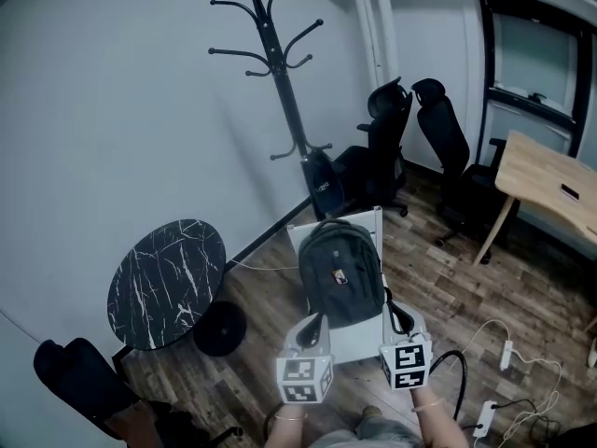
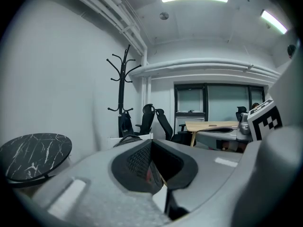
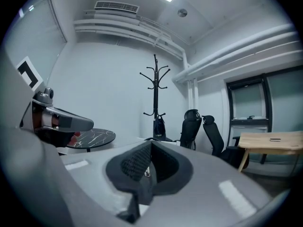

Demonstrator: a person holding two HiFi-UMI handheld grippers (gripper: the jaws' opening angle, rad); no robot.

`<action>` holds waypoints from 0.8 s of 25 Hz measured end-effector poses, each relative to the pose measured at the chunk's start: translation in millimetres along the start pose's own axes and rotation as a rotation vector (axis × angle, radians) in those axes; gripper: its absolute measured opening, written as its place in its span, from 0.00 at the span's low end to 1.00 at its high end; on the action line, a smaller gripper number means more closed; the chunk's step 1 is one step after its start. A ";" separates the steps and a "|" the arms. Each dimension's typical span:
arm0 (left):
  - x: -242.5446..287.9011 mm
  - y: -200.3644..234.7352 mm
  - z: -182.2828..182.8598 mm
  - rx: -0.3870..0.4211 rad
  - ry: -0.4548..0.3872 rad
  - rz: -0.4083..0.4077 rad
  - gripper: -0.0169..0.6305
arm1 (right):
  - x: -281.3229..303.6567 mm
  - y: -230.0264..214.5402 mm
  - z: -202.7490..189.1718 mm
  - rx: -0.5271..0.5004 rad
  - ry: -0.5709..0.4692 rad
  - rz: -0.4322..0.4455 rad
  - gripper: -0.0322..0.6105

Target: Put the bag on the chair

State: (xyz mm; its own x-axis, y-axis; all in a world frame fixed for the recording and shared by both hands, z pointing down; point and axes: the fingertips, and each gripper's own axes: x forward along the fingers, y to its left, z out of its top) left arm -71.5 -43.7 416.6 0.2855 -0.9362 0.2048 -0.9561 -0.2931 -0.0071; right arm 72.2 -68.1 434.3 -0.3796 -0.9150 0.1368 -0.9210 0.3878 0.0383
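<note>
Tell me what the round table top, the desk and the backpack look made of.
Table top: probably marble or a marble-look laminate, black with white veins, slightly glossy. Desk: pale wood, matt, faint grain. Backpack: dark woven fabric, likely nylon, soft creases.

The bag (image 1: 340, 273) covers most of the chair (image 1: 360, 343); the desk (image 1: 546, 180) runs off-frame.

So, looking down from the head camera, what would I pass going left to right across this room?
Round black marble table → dark backpack sitting on the white chair → right-hand black office chair → wooden desk.
</note>
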 end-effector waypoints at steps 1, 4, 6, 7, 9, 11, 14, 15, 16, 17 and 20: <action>-4.4 0.6 1.6 0.003 -0.003 -0.002 0.04 | -3.9 3.6 3.4 0.001 -0.005 -0.003 0.05; -14.6 1.1 7.1 0.010 -0.016 -0.010 0.04 | -12.5 13.8 12.3 -0.013 -0.016 -0.011 0.05; -18.7 0.9 10.4 0.016 -0.027 -0.020 0.04 | -14.7 20.2 16.4 -0.024 -0.019 -0.013 0.05; -20.3 0.4 11.6 0.021 -0.030 -0.026 0.04 | -15.7 22.9 18.2 -0.026 -0.021 -0.013 0.05; -22.7 -1.3 13.8 0.030 -0.035 -0.038 0.04 | -18.0 26.5 22.2 -0.026 -0.026 -0.014 0.05; -23.4 -2.6 17.3 0.037 -0.039 -0.049 0.04 | -19.7 27.6 27.2 -0.027 -0.032 -0.017 0.05; -25.4 -4.4 23.5 0.037 -0.051 -0.062 0.04 | -24.1 27.2 34.1 -0.028 -0.039 -0.021 0.05; -26.6 -4.8 25.6 0.038 -0.055 -0.064 0.04 | -26.0 27.5 36.4 -0.029 -0.042 -0.021 0.05; -27.8 -5.0 27.8 0.039 -0.059 -0.066 0.04 | -27.8 28.1 38.8 -0.030 -0.045 -0.020 0.05; -28.9 -5.1 30.1 0.040 -0.064 -0.068 0.04 | -29.5 28.8 41.5 -0.031 -0.050 -0.017 0.05; -31.4 -4.5 36.2 0.038 -0.079 -0.069 0.04 | -33.8 29.6 48.4 -0.027 -0.060 -0.013 0.05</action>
State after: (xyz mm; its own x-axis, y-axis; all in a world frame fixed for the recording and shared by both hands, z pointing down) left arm -73.7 -20.0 374.8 0.3567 -0.9253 0.1286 -0.9310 -0.3635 -0.0330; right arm 53.5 -31.1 382.9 -0.3732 -0.9246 0.0766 -0.9234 0.3782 0.0661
